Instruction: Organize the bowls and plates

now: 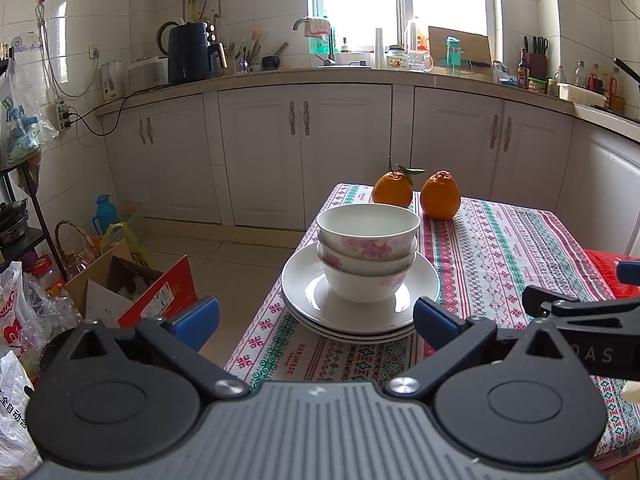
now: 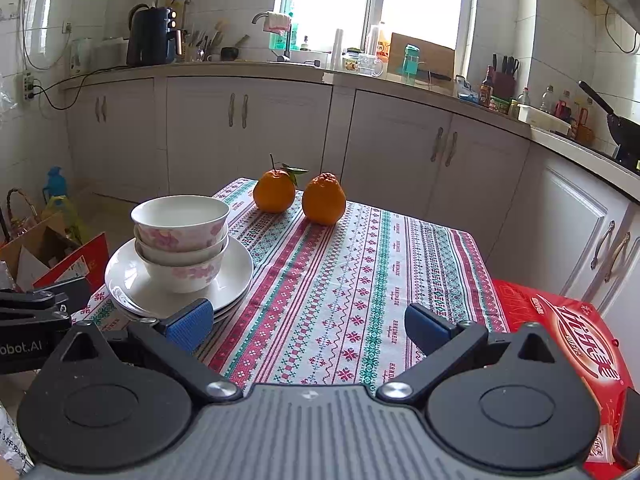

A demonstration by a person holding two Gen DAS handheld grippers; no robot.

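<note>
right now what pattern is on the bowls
Pink flowers on white bowls, clearest in the right wrist view.

"HANDMADE" on tablecloth (image 1: 298, 356)

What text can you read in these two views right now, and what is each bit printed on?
"HANDMADE": repeated on the tablecloth.
"DAS": on the right claw's body, cut off.
"obot.AI": on the left claw's body, cut off.
Red box: large Chinese characters, too distorted to read.
Cardboard box label on the floor: too small.
Plastic bags and counter bottles: print blurred.
</note>
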